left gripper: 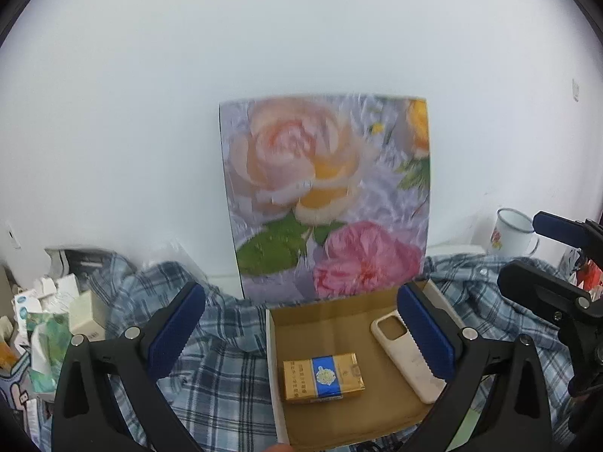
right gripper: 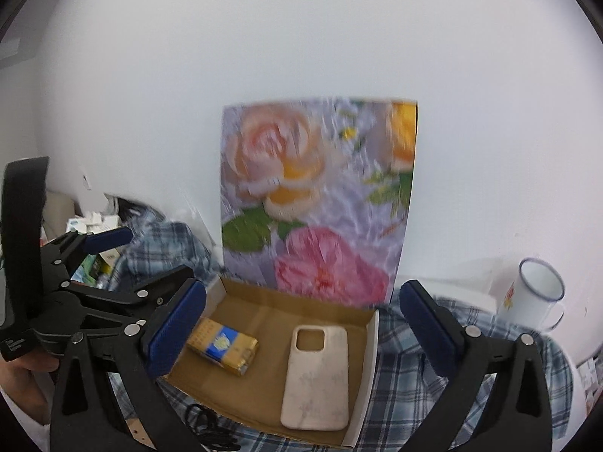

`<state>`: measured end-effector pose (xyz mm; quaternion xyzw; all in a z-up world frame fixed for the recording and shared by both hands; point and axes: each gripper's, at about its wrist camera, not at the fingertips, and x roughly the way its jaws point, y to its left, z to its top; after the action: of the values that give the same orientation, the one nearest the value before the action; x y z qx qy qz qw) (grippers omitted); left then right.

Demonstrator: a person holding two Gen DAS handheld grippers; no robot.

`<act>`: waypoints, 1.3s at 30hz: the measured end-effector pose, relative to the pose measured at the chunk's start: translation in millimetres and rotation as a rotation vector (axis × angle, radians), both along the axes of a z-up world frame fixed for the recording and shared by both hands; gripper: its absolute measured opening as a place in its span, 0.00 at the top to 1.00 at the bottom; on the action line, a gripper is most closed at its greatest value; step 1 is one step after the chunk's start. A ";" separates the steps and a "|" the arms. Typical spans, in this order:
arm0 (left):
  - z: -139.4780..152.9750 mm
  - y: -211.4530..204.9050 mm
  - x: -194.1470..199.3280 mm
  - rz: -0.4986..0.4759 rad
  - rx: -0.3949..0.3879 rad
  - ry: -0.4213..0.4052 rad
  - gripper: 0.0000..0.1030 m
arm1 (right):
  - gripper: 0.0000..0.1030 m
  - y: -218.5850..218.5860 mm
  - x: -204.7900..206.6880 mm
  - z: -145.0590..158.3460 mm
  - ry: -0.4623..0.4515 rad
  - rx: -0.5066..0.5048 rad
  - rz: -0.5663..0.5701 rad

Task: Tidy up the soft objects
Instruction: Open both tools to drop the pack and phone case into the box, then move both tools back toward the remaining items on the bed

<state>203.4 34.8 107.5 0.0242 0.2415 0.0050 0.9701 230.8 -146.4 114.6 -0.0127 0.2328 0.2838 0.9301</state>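
Both grippers, left point(left gripper: 301, 324) and right point(right gripper: 303, 324), hover spread, empty, above the box point(right gripper: 371, 342); next probably gripping the shirt point(right gripper: 414, 376) beside it.

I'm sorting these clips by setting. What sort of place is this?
Probably a room at home, at a cluttered table or bed against a white wall. A plaid shirt is spread under a cardboard box, an enamel mug stands by the wall, and a flower picture leans behind.

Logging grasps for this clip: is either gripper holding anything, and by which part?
Nothing is held. Left gripper and right gripper are both open, hovering above the box.
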 end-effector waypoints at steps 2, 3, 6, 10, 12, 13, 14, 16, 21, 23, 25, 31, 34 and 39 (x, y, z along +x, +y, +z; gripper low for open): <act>10.1 0.1 -7.9 -0.002 -0.006 -0.022 0.00 | 0.01 -2.0 -7.2 10.8 -0.026 0.004 0.007; 15.6 0.1 -12.9 -0.005 -0.013 -0.034 0.00 | 0.00 -3.4 -10.7 15.6 -0.036 0.006 0.008; 31.4 -0.4 -27.4 -0.015 -0.019 -0.072 0.00 | 0.00 -7.6 -21.5 28.9 -0.066 0.022 0.014; 52.1 -4.7 -46.8 -0.029 -0.016 -0.124 0.00 | 0.00 -10.6 -37.4 46.5 -0.102 0.038 0.026; 63.4 -5.7 -57.9 -0.032 -0.021 -0.154 0.00 | 0.00 -10.7 -46.7 54.9 -0.122 0.037 0.031; 68.2 -6.1 -62.5 -0.036 -0.025 -0.168 0.00 | 0.00 -10.8 -52.1 58.9 -0.135 0.036 0.032; 73.8 -6.3 -69.1 -0.040 -0.033 -0.183 0.00 | 0.00 -10.6 -56.7 63.6 -0.147 0.035 0.033; 84.4 -6.3 -81.3 -0.040 -0.046 -0.211 0.00 | 0.00 -9.7 -66.9 73.0 -0.169 0.037 0.033; 96.7 -8.4 -105.6 -0.046 -0.024 -0.239 0.00 | 0.00 -10.9 -94.9 91.5 -0.230 0.044 0.031; 99.3 -9.8 -117.0 -0.043 -0.013 -0.246 0.00 | 0.00 -12.2 -105.9 96.1 -0.240 0.048 0.032; 100.5 -10.2 -128.8 -0.041 -0.015 -0.257 0.00 | 0.00 -12.6 -116.8 97.6 -0.246 0.047 0.031; 98.9 -13.3 -157.2 -0.042 -0.005 -0.262 0.00 | 0.00 -17.0 -146.8 98.2 -0.257 0.072 0.044; 94.8 -15.5 -166.9 -0.045 0.003 -0.255 0.00 | 0.00 -19.5 -160.8 95.3 -0.260 0.074 0.050; 77.6 -18.4 -180.1 -0.045 0.008 -0.223 0.00 | 0.00 -21.7 -176.3 83.6 -0.253 0.050 0.051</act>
<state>23.3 16.4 185.0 0.0328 0.1317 -0.0134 0.9907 54.5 -168.1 198.2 -0.0309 0.1060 0.3093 0.9445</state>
